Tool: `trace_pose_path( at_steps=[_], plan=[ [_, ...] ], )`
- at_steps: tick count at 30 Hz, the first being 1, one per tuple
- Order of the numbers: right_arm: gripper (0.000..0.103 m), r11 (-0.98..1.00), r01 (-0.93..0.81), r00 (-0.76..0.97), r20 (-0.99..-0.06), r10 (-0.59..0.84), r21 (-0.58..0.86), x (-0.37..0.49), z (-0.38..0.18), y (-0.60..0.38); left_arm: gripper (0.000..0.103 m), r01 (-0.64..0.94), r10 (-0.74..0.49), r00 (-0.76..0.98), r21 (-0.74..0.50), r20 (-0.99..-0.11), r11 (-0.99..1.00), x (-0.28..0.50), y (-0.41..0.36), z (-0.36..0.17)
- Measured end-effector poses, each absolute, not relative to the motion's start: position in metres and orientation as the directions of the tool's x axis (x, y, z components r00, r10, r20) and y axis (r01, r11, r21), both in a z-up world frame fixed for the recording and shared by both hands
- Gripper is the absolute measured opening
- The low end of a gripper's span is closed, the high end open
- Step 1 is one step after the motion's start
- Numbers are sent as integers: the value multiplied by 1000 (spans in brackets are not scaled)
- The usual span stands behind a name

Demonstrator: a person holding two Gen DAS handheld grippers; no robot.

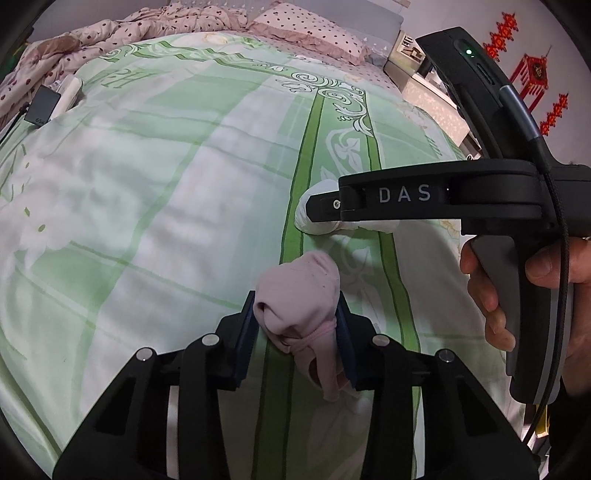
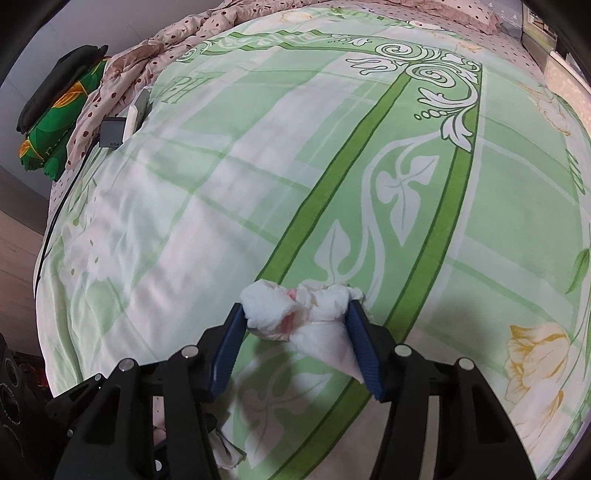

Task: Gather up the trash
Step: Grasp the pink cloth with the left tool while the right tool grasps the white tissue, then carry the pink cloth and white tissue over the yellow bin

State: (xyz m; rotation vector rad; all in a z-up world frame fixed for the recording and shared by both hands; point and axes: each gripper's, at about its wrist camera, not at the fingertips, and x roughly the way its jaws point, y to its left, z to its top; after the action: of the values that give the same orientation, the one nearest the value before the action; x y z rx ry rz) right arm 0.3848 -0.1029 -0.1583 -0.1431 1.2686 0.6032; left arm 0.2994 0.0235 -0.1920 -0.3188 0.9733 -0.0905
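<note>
Nearest, the left claw point(image 1: 295, 332) pinches a pink sock point(image 1: 299, 295) lying on the bed point(image 1: 147, 184). The right claw point(image 2: 295, 332) brackets a crumpled white tissue point(image 2: 295, 314), its blue pads touching both sides. To lift each cleanly, squeeze only the bundle and rise straight, so the sheet does not come along. Farther left, a dark charger point(image 1: 42, 107) lies beside the spotted quilt point(image 1: 147, 26).

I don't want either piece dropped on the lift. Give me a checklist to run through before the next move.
1. Left gripper pads pressing the pink sock: ok.
2. Right gripper around the tissue wad: ok.
3. Right pads gripping firmly: cannot tell.
4. Sock tail hanging loose below the pads: not ok.
5. Grippers apart from each other: ok.
6. Bin to drop into in view: not ok.
</note>
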Motion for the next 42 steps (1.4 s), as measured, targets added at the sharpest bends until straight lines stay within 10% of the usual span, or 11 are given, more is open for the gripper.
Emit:
trace_pose_path(
  at_steps=[12,42],
  plan=[
    [30,842,-496,219,-908,357,212,372,-146,-107,34,-56,-222,563,-305,-796,951,295,23,-186],
    [30,884,-369,433,-789,437,287,263,3,-251,34,81,-225,691,-235,-687,969,228,-35,-69]
  ],
)
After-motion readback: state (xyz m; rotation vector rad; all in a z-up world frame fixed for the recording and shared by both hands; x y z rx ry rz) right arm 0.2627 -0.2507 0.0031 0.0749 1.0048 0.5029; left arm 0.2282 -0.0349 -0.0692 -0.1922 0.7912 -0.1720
